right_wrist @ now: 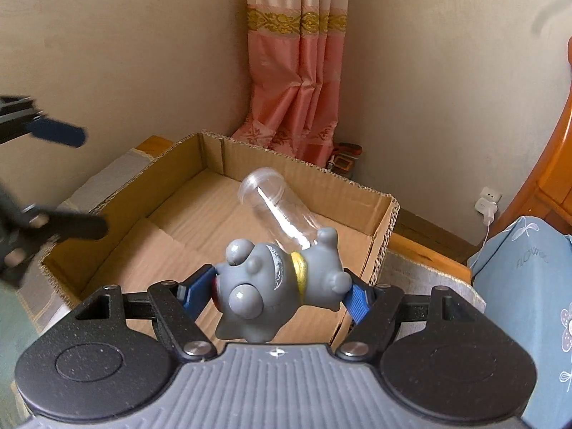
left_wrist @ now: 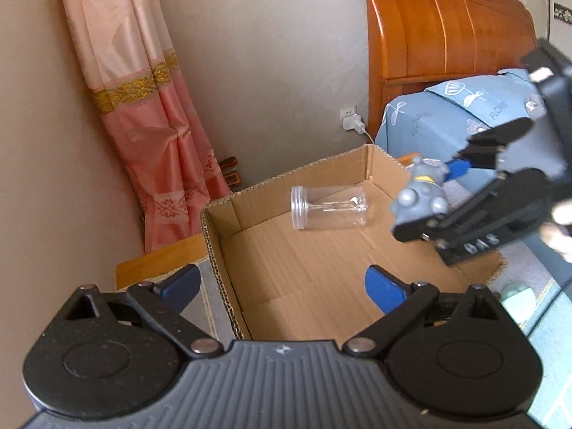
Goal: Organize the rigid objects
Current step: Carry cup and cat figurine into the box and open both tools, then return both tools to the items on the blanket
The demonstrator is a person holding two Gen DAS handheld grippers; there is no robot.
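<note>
The right gripper (right_wrist: 282, 295) is clenching a grey toy figurine (right_wrist: 279, 286) between its blue pads, holding it in the air over the near edge of an open cardboard box (right_wrist: 382, 250). In the right wrist view the box floor is lying toward twelve o'clock from the jaws. A clear plastic jar (left_wrist: 329, 207) is lying on its side inside the box, long axis running from nine to three o'clock in the left wrist view, lid end at nine. The left gripper (left_wrist: 282, 291) is hovering over the box's near left corner, jaws released and holding nothing. The right gripper is plainly the nearer one for lowering the figurine beside the jar.
</note>
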